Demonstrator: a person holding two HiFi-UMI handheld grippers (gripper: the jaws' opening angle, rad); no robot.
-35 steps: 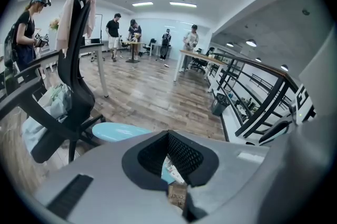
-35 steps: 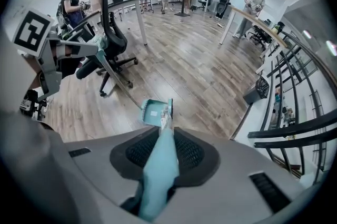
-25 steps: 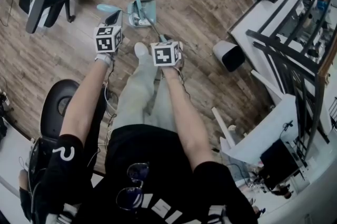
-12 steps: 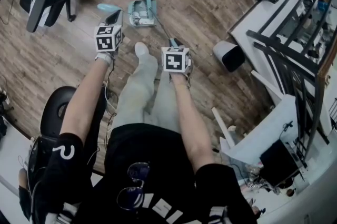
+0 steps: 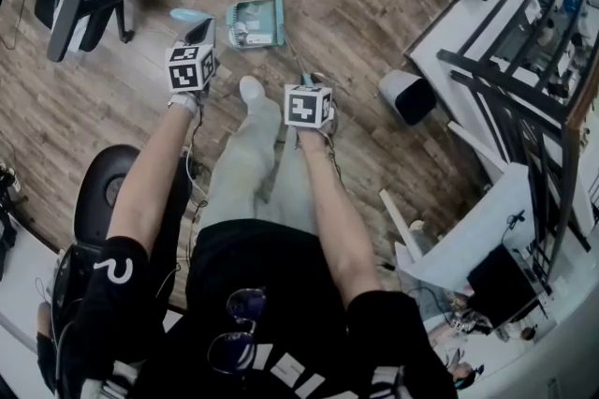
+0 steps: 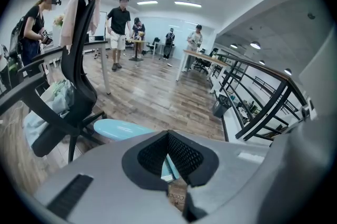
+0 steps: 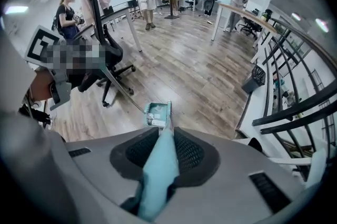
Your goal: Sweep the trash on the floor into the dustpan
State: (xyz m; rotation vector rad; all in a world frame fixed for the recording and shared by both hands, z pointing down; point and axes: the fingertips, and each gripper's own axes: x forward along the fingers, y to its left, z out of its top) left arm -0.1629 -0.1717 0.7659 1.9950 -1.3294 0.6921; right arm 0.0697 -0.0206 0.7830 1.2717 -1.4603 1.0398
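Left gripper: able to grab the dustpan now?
Probably not: the left gripper is shut on the broom, though nothing lies between it and the dustpan, whose handle the right gripper holds.

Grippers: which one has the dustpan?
The right gripper: its jaws clamp the long teal handle running down to the dustpan. The left gripper holds the light-blue brush instead.

The right gripper (image 5: 306,81) is shifted rightward and slightly toward the person, away from the white shoe (image 5: 251,89). The dustpan (image 5: 257,21) is swung round, its back wall now at the right.
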